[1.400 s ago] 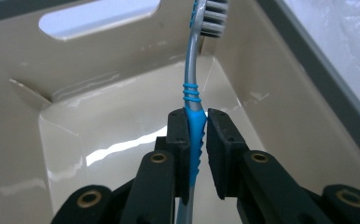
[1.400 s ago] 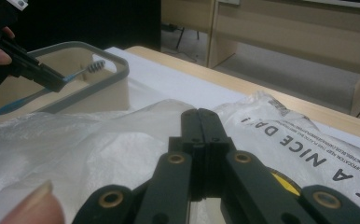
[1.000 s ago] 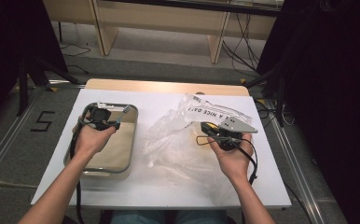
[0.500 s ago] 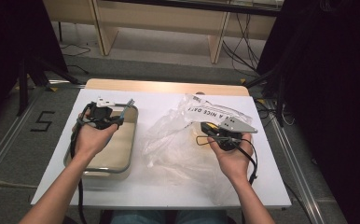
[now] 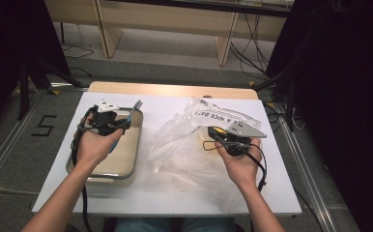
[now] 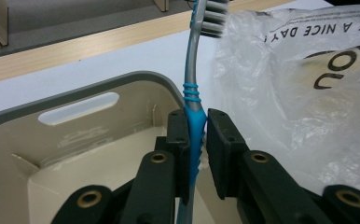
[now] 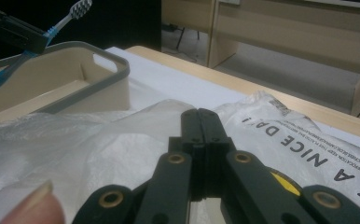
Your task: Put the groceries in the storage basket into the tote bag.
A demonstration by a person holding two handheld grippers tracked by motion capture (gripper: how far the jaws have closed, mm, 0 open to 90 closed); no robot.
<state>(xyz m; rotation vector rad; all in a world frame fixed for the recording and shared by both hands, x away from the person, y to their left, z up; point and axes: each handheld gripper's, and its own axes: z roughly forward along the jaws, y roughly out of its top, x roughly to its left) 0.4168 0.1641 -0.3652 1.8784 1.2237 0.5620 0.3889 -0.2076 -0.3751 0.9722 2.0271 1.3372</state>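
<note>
A blue and grey toothbrush [image 5: 132,111] [image 6: 193,93] [image 7: 52,30] points bristle end up and away, over the far right corner of a beige bin [image 5: 137,145] [image 6: 99,84] [image 7: 99,58]. My left gripper [image 5: 121,124] [image 6: 197,126] is shut on its ribbed blue handle, above the bin's inside. To the right, a crumpled clear plastic bag [image 5: 184,145] [image 6: 299,93] [image 7: 99,149] with black lettering lies on the white table. My right gripper [image 5: 212,131] [image 7: 201,123] rests low on the bag with its jaws shut tight. Whether any bag film is nipped between them is unclear.
The white tabletop [image 5: 165,203] ends in a wooden strip [image 5: 175,90] at the far side. Beyond it are wooden furniture legs [image 5: 225,46] and floor cables [image 5: 252,63]. Black curtains hang on both sides.
My left gripper has risen a little with the toothbrush, whose bristle end now stands clear above the bin's far right corner. The right hand and the bag have stayed put.
</note>
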